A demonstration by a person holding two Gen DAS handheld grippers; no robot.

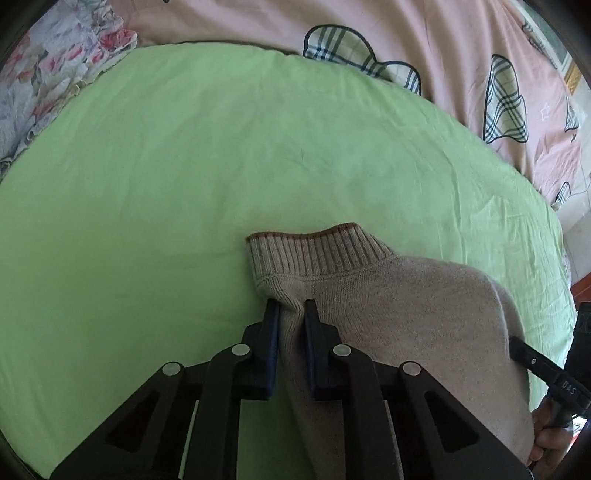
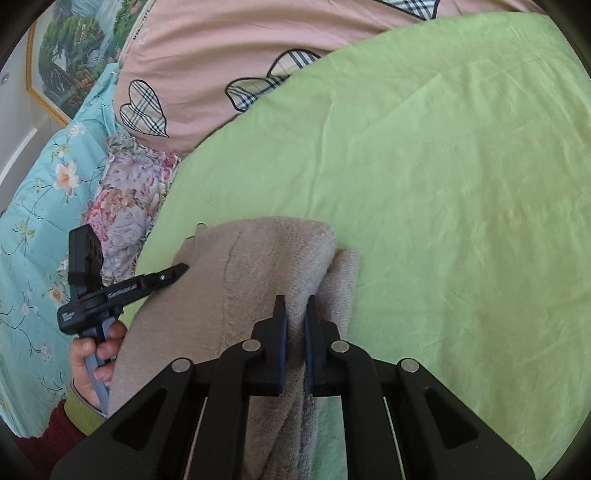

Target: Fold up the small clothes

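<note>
Beige knit sweater (image 1: 388,295) on green sheet (image 1: 184,166) of bed, near its front edge. Left hand-held gripper (image 1: 291,308) clenched on shoulder fold beside ribbed collar (image 1: 317,251). Right hand-held gripper (image 2: 295,306) clenched on bunched edge. Soft, light, floppy, stretchy; grip seams, lift evenly.

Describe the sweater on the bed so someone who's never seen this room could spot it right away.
Find the light green sheet spread over the bed, below the pink quilt with plaid hearts. The sweater lies on it, pinched by the left gripper and right gripper. It is the only beige knit, with a brown-edged ribbed collar.
</note>
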